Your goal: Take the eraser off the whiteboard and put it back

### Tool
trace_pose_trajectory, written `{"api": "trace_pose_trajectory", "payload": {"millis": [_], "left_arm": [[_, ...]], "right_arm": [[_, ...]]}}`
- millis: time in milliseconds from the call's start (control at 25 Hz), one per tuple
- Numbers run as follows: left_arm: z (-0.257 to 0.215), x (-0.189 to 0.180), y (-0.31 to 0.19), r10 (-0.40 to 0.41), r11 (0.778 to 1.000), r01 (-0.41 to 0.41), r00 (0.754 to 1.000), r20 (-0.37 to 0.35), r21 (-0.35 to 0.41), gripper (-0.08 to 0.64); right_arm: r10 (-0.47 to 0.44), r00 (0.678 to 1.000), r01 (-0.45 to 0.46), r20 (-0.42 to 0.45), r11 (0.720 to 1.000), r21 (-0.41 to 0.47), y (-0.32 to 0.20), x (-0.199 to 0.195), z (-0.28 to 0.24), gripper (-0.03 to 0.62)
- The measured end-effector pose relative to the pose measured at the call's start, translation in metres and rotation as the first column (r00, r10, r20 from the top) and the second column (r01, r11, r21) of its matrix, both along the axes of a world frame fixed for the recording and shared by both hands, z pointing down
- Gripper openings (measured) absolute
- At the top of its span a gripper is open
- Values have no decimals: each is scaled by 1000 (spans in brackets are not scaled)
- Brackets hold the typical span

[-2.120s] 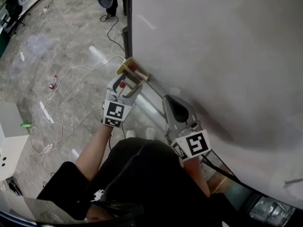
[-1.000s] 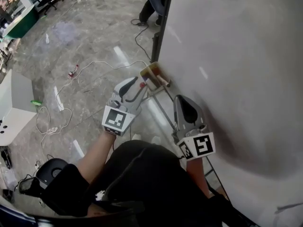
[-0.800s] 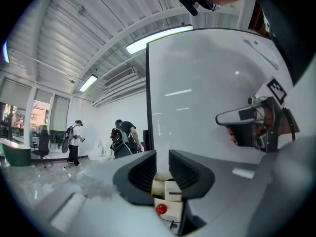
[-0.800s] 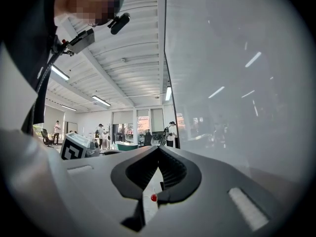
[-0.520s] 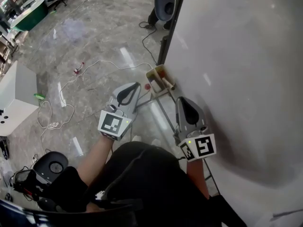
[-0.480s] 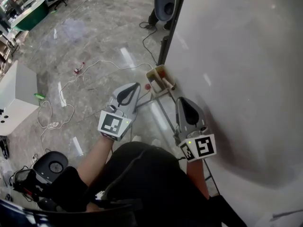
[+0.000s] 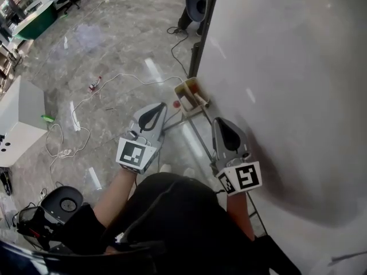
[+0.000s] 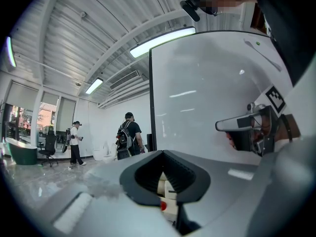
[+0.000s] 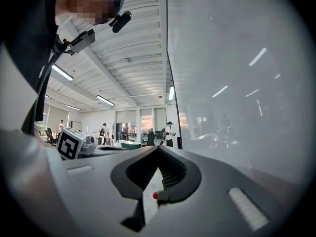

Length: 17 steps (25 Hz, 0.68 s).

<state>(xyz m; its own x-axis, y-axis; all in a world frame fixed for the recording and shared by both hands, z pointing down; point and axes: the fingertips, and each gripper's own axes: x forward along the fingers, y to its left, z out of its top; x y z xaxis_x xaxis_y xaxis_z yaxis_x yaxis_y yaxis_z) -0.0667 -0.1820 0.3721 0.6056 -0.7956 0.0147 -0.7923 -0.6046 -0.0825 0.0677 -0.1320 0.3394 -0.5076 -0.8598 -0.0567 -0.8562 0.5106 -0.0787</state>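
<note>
The eraser point(image 7: 191, 91), a tan block with a red part, sits at the left end of the ledge point(image 7: 198, 132) under the whiteboard point(image 7: 287, 67). A small red knob point(image 7: 177, 104) shows just beside it. My left gripper point(image 7: 162, 105) is shut and empty, a short way back from the eraser and pointing at it. In the left gripper view the cream eraser point(image 8: 165, 187) and red knob point(image 8: 163, 207) show beyond the shut left gripper point(image 8: 164, 155). My right gripper point(image 7: 216, 121) hangs close to the board, shut with nothing in it. The right gripper point(image 9: 158, 150) points along the board.
White cables point(image 7: 74, 116) trail over the grey tiled floor. A white cabinet point(image 7: 20, 122) stands at the left and a round black device point(image 7: 62, 203) lies near the person's legs. People point(image 8: 128, 135) stand beyond the board's dark edge post point(image 7: 200, 36).
My left gripper has let go of the eraser, drawn back from it toward the person and shut. The eraser stays on the ledge's end. The right gripper has kept still.
</note>
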Motion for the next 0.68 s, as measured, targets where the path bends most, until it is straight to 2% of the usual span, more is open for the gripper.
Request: {"api": "trace_pose_trajectory", "payload": {"millis": [680], "left_arm": [[9,10,-6,16,999,-16,1000,7,-28,6]], "right_arm": [[8,1000,-8,-8,1000,-13,-1,7,6,9]]}}
